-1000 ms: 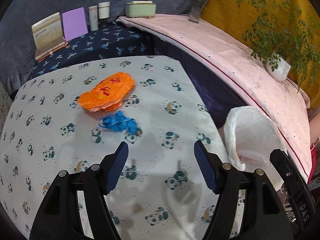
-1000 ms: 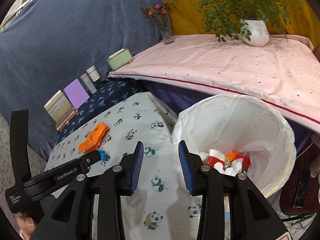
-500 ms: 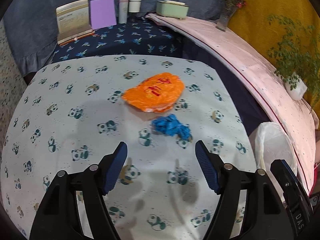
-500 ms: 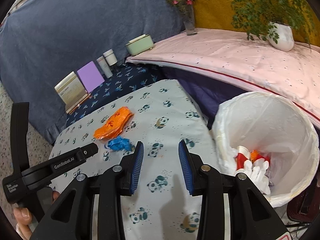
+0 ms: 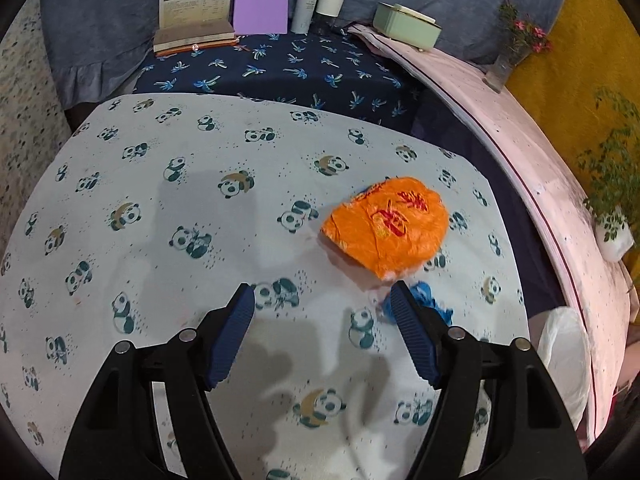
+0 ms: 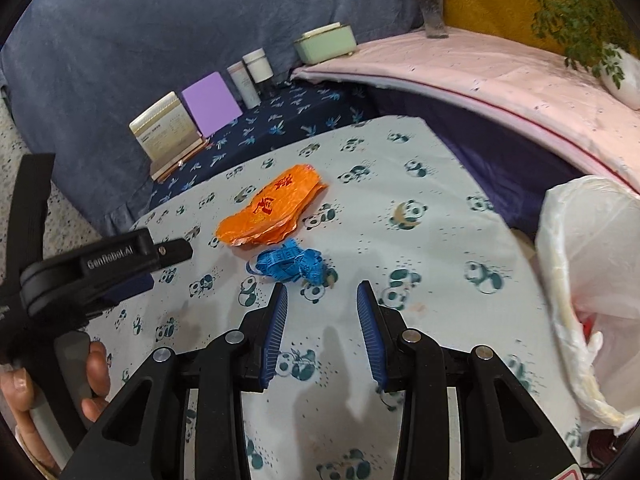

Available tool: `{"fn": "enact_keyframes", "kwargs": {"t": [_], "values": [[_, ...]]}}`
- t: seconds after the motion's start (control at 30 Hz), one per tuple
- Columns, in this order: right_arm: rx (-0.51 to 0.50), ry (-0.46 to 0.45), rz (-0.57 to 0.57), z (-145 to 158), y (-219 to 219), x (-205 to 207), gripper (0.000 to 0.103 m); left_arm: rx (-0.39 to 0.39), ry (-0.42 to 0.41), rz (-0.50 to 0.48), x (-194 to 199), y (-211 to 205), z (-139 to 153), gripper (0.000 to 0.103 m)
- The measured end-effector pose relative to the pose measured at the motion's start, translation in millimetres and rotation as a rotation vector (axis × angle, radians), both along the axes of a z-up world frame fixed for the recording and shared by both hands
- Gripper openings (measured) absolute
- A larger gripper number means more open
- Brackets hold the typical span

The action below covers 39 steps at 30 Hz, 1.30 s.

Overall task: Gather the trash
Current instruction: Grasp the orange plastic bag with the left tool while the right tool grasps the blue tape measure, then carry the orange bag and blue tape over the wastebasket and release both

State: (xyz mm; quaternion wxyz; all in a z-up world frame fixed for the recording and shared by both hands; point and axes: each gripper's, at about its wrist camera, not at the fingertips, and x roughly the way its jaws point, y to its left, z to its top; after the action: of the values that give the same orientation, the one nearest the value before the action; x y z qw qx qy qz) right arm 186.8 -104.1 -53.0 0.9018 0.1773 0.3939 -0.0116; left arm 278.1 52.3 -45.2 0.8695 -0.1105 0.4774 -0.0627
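Observation:
A crumpled orange wrapper (image 5: 390,224) (image 6: 272,206) with red print lies on the panda-print table (image 5: 160,208) (image 6: 420,264). Just in front of it sits a blue crumpled tangle (image 6: 290,265) (image 5: 430,302), partly hidden behind my left gripper's right finger. My left gripper (image 5: 322,300) hovers open over the cloth with nothing between its fingers, left of the blue tangle. My right gripper (image 6: 322,290) is open and empty, a short way in front of the blue tangle. A white-lined trash bin (image 6: 592,280) (image 5: 564,352) stands off the table's right edge with trash inside.
On the dark blue cloth behind the table stand a book holder (image 5: 196,8), a purple card (image 5: 261,2), two small bottles (image 5: 320,4) and a green box (image 5: 406,24). A pink-covered ledge (image 6: 500,76) carries a flower vase and a potted plant. A hand (image 6: 92,376) holds the left gripper's handle.
Both grippers swung left, away from the bin and over the table. The orange wrapper and blue tangle now lie closer to the right gripper; the bin has slid to the right edge.

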Motion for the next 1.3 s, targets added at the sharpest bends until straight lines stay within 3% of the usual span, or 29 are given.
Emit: {"fn": "enact_keyframes", "kwargs": {"t": [0.4,0.47,0.53,0.6,0.7,1.0,1.3], "values": [[0.028,0.054,0.055,-36.8,5.7,51.7,0.036,-0.051,0.063,-0.011,53.2,-27.8,-35.8,0.064],[0.036,0.058,0.06,-41.2,6.3,55.7,0.034,-0.049,0.069,-0.025,56.2,-30.9,-41.2,0.052],[0.04,0.059,0.061,-44.6,7.0,58.9,0.031,-0.059,0.086,-0.039,58.2,-32.5,-47.5,0.032],[0.043,0.058,0.067,-46.4,8.0,60.8,0.02,-0.065,0.078,-0.05,56.4,-33.4,-48.8,0.024],[0.034,0.049,0.075,-44.9,10.2,58.4,0.017,-0.033,0.05,-0.075,49.9,-37.7,-43.5,0.013],[0.031,0.003,0.016,-20.6,-4.5,24.1,0.016,-0.019,0.011,-0.112,19.0,-46.9,-18.2,0.008],[0.017,-0.072,-0.093,20.7,-43.2,-39.5,0.016,-0.018,-0.056,-0.177,-32.2,-74.5,23.2,0.008]]}}
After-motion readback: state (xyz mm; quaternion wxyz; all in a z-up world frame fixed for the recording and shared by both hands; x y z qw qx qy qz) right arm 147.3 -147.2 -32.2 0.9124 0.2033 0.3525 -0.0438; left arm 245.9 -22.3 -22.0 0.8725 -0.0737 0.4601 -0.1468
